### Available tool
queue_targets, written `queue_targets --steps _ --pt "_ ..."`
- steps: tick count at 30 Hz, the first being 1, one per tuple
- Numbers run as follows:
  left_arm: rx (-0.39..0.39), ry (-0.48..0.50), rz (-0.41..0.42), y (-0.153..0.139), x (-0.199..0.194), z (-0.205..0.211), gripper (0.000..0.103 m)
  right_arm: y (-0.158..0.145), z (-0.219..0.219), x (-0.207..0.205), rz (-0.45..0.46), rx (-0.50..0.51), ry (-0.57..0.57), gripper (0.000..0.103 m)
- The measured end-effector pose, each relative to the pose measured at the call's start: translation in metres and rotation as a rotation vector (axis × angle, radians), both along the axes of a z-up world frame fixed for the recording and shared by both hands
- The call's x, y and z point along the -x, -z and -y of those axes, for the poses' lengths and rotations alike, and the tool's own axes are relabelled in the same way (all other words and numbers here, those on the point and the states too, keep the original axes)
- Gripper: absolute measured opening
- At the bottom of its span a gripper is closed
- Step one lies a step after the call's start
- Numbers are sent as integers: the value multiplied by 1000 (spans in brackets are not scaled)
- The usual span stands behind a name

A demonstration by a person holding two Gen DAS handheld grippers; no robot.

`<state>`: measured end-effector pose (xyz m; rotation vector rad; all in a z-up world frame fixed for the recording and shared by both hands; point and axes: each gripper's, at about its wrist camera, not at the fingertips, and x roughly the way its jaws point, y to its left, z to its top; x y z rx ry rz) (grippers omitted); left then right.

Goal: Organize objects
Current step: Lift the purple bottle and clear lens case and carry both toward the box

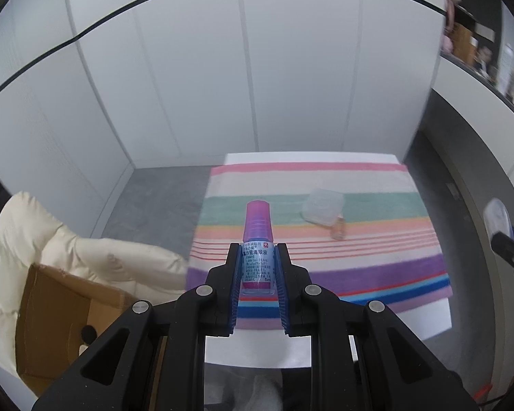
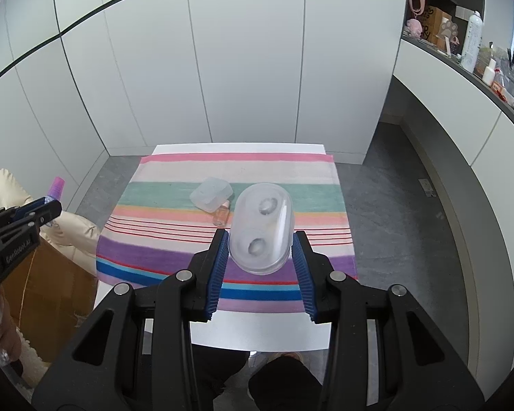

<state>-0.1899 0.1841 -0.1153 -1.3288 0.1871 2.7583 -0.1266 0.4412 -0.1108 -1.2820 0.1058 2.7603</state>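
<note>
Pink-capped, the little drop bottle (image 1: 257,246) sits squeezed tight in the left tool (image 1: 257,257), cap forward, up above the striped towel (image 1: 359,274), probably so it can be carried to its spot. Right tool (image 2: 260,243) is clamped on the clear lens case (image 2: 261,229), also lifted over the towel. Both tools tip downward. On the towel's green stripe lies a small clear box (image 2: 210,196), touching a tiny bottle (image 2: 221,215).

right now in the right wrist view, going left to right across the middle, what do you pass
left gripper holding the pink-capped bottle → square clear box on the striped towel → small clear bottle → clear contact lens case gripped in the right gripper → bare grey floor
</note>
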Motion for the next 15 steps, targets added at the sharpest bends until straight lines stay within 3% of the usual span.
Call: queue_targets --steps 8,15 --pt "-3 -147 20 6 8 75 19 2 45 24 11 0 -84 40" --pt "17 -281 32 10 -10 153 20 -1 124 39 6 2 -228 40"
